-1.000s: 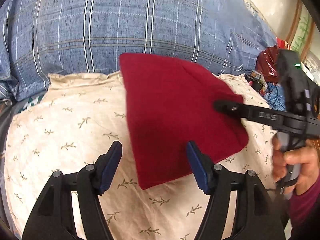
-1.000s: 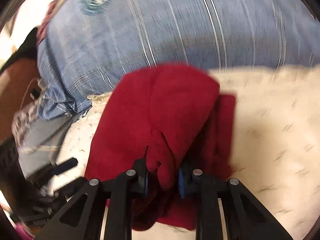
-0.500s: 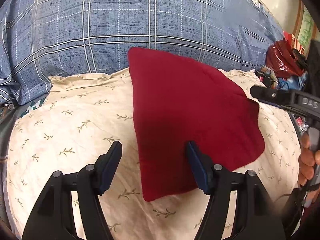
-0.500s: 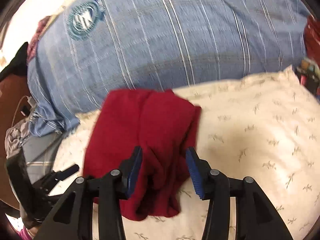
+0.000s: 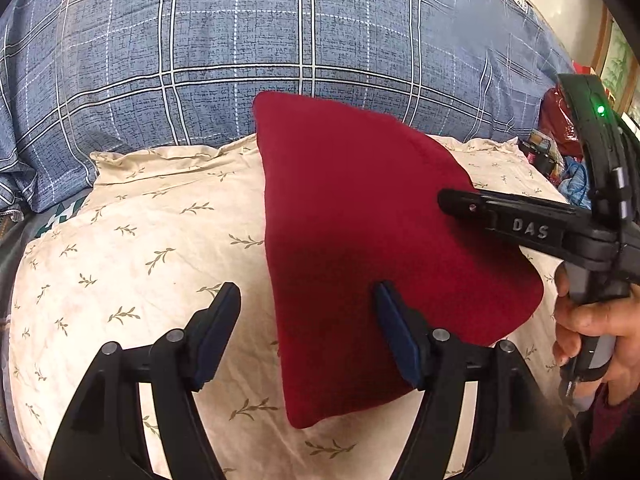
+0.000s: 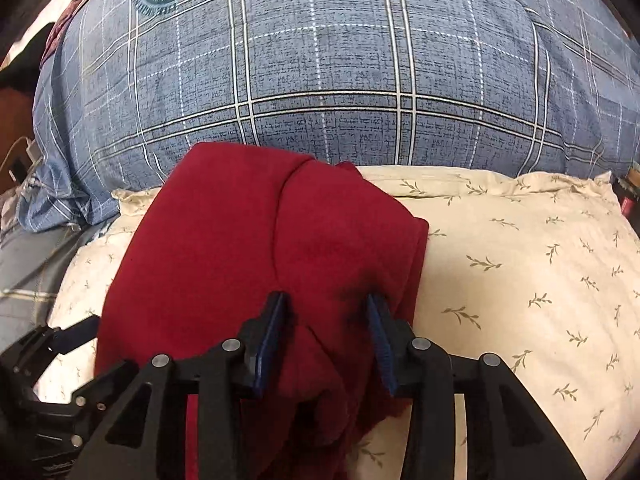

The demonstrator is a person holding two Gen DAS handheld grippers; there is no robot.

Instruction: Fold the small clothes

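A dark red garment [image 5: 360,220] lies folded on a cream pillow [image 5: 140,240] with a leaf print. My left gripper [image 5: 306,308] hovers over the garment's near left edge, one finger over the pillow and one over the cloth; its jaws are opening and grip nothing. My right gripper [image 6: 328,316] stands low over the garment [image 6: 220,240] near its right fold. Its jaws are closing with red cloth between them, but the pads do not press on it. Seen from the left wrist, the right gripper [image 5: 444,200] reaches in from the right, held by a hand [image 5: 592,320].
A blue plaid duvet [image 5: 280,40] rises behind the pillow [image 6: 520,260] and fills the far side. Red bags and small clutter [image 5: 556,120] sit at the far right. The left gripper [image 6: 76,332] shows at the lower left of the right wrist view.
The right gripper let go of the bunched red fold, opened and pulled back, then came in again over the garment. The cloth now lies flatter. The left gripper barely shifted.
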